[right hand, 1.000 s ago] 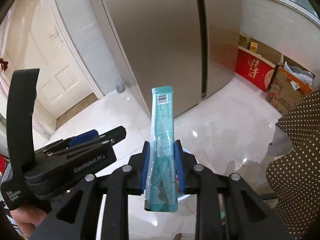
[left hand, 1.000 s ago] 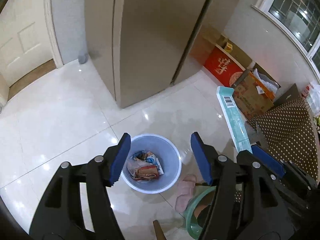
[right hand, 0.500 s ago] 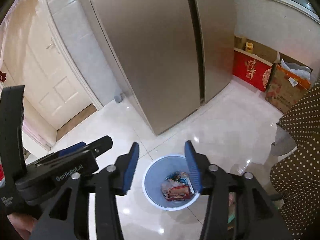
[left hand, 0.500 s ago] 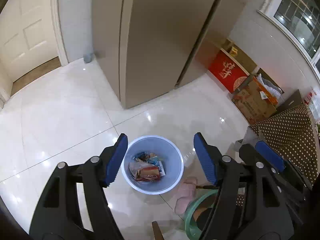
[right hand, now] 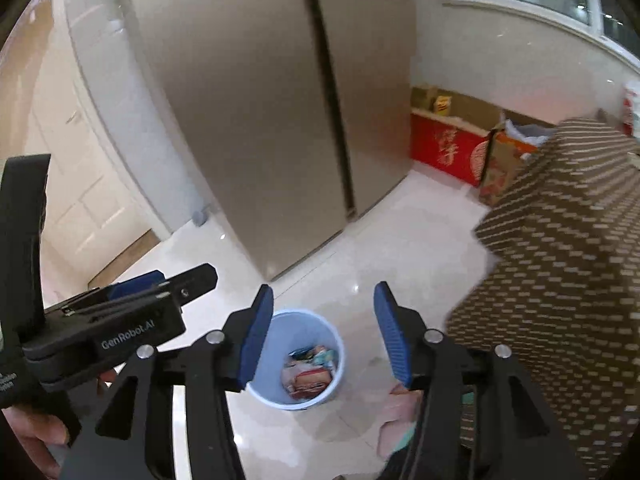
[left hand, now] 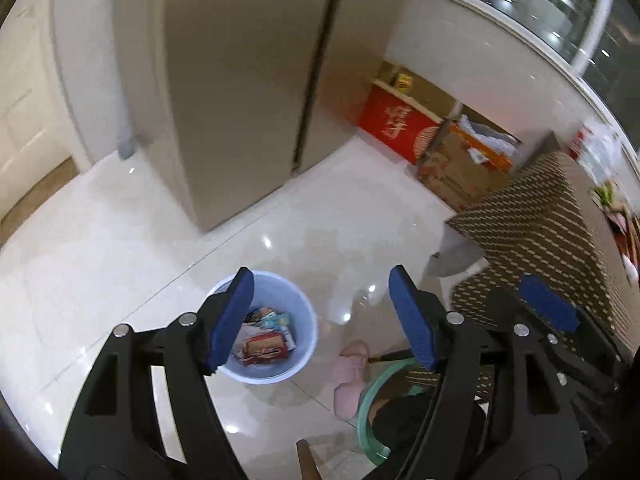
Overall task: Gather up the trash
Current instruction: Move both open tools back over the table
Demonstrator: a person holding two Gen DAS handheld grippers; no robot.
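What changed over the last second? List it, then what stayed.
The right gripper let go of the long teal packet; its jaws now stand apart, empty. The packet itself can no longer be made out. The view has shifted right, towards the brown dotted tablecloth. The left gripper stays open and empty; the light blue plastic bin stays put.

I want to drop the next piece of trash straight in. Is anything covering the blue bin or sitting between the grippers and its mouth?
Nothing visible does. The blue bin stands uncovered on the floor, wrappers inside, below the empty right gripper and left gripper.
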